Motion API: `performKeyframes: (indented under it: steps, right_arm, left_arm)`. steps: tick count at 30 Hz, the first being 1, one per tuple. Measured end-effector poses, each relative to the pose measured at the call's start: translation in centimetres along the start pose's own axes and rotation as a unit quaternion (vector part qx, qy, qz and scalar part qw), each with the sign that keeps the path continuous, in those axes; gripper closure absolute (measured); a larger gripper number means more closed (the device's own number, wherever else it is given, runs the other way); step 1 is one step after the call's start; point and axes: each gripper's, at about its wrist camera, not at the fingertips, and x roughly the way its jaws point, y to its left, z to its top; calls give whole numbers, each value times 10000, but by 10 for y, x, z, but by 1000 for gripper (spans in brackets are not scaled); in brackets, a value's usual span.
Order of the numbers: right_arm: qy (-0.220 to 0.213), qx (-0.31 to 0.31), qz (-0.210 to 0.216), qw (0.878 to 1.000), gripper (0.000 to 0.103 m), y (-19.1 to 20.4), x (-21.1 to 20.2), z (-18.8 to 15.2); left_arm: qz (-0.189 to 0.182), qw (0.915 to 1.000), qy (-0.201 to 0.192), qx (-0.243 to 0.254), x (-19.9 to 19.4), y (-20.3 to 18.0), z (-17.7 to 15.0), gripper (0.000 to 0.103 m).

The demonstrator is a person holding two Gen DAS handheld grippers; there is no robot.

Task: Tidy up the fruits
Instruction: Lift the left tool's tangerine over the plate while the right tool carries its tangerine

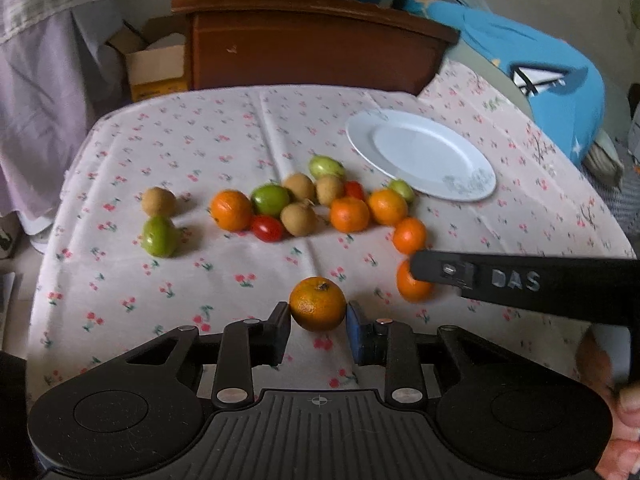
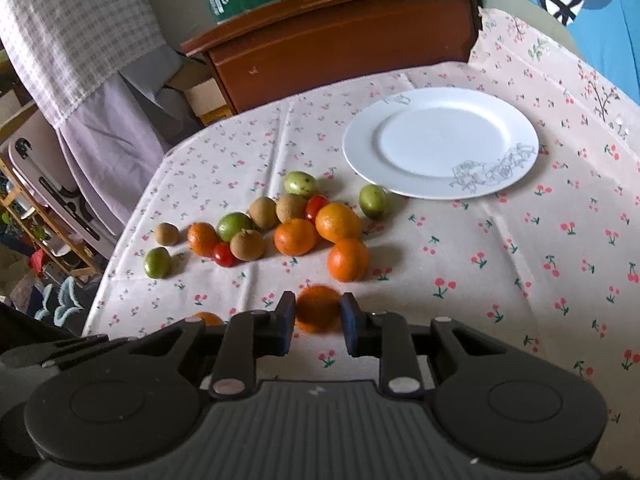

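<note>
Several oranges, green fruits, brown fruits and small red tomatoes lie loose on a cherry-print tablecloth (image 1: 248, 280). My left gripper (image 1: 319, 312) is shut on an orange (image 1: 318, 303), pads touching both its sides. My right gripper (image 2: 318, 311) is shut on another orange (image 2: 319, 308); its black body (image 1: 520, 280) shows at the right of the left wrist view, in front of that orange (image 1: 412, 288). An empty white plate (image 2: 440, 142) sits at the back right, also in the left wrist view (image 1: 420, 152). The fruit cluster (image 2: 296, 224) lies left of the plate.
A brown wooden headboard (image 1: 312, 48) stands behind the table. A cardboard box (image 1: 156, 64) sits at the back left. A blue cloth (image 1: 552, 80) lies at the right. The table's left edge (image 2: 120, 248) drops off beside a shelf.
</note>
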Motion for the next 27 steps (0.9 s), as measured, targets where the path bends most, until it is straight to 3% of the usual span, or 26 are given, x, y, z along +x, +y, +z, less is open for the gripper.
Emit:
performKeyframes:
  steps: [2,7,13,15,17,21,27]
  right_arm:
    - [-43,16,42,10000,93,0,-4,2]
    - [40,52,-26,10000,91,-3,-2,0]
    - [109,282,92,9995,78,-8,-3,-2]
    - [103,231,142,9996,64,-5,-2,-4]
    - [29,144,175,9997,59,-1,-3,-4]
    - [-57,-13,261,9996,57,9,2,-1]
    - [160,-286,96,9994,57,17,18,-5]
  left_arm:
    - [70,10000,-57,-19,-3,2,5,76]
    - [241,9996,-69,-94,-1,8,10,76]
    - [412,9989,-29,-243,-1,16,10,76]
    - [456,9985,-31,-296,-1,19,10,76]
    - [494,9982,-36,-336,-1,20,10,76]
    - [572,9975,-8,-412,0,24,12,76]
    - [562,9971,21,-521,0,27,14,76]
